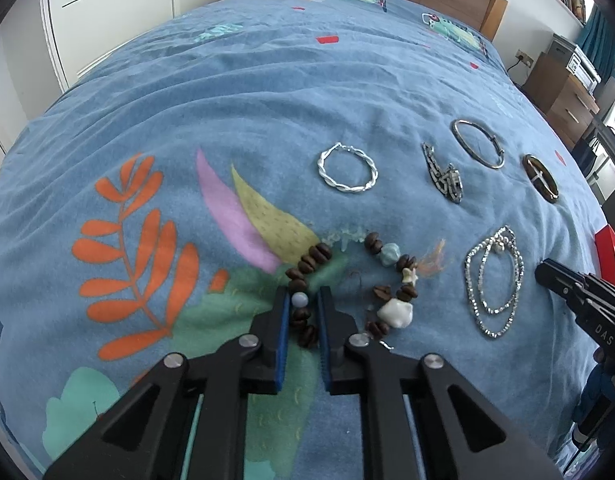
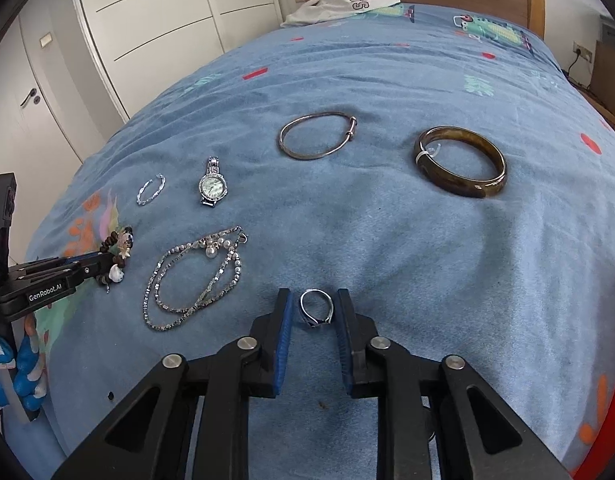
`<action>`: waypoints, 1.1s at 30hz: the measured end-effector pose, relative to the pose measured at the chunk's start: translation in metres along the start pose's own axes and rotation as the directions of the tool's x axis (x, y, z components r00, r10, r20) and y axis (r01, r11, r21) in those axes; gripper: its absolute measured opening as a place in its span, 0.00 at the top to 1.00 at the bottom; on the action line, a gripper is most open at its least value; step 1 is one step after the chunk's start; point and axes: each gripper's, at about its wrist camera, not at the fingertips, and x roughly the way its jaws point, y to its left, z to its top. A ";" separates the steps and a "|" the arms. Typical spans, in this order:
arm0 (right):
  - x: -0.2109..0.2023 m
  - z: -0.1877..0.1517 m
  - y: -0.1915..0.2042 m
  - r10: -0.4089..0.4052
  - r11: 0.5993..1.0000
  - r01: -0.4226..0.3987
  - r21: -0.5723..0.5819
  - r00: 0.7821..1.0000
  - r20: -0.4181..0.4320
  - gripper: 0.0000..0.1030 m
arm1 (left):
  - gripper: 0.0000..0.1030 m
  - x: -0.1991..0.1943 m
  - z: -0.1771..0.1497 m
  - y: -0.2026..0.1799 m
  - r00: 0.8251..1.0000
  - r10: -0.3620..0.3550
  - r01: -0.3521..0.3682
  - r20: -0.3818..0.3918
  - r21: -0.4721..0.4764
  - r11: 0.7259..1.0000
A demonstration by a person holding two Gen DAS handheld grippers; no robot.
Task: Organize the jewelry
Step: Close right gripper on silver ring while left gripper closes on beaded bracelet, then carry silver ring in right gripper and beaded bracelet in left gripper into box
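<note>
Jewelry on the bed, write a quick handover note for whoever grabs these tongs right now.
Left tongs: closed on the beaded bracelet, gripping its near-left strand; bracelet lies on the blue bedspread.
Right tongs: straddling the silver ring; pads near it, contact unclear.
Laid out, untouched: twisted silver bangle, watch, thin silver bangle, brown bangle, silver chain necklace.
Done: nothing visibly sorted.
Left: move the bracelet and ring, then the rest. No box or tray in view.
</note>
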 end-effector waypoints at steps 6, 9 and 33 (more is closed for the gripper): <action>-0.006 -0.001 0.000 0.000 1.000 0.000 -0.002 1.000 0.014 0.84 | 0.90 -0.010 -0.001 -0.002 1.000 0.005 -0.005 0.016 -0.006 1.000; -0.016 -0.002 0.002 0.011 1.000 -0.011 -0.001 0.999 0.030 0.84 | 0.90 -0.020 0.000 -0.005 1.000 -0.001 0.001 0.030 -0.002 1.000; -0.169 -0.039 0.003 0.012 0.999 -0.018 0.030 0.980 0.198 0.84 | 0.90 -0.163 -0.007 -0.083 0.981 -0.136 0.116 0.139 0.143 0.983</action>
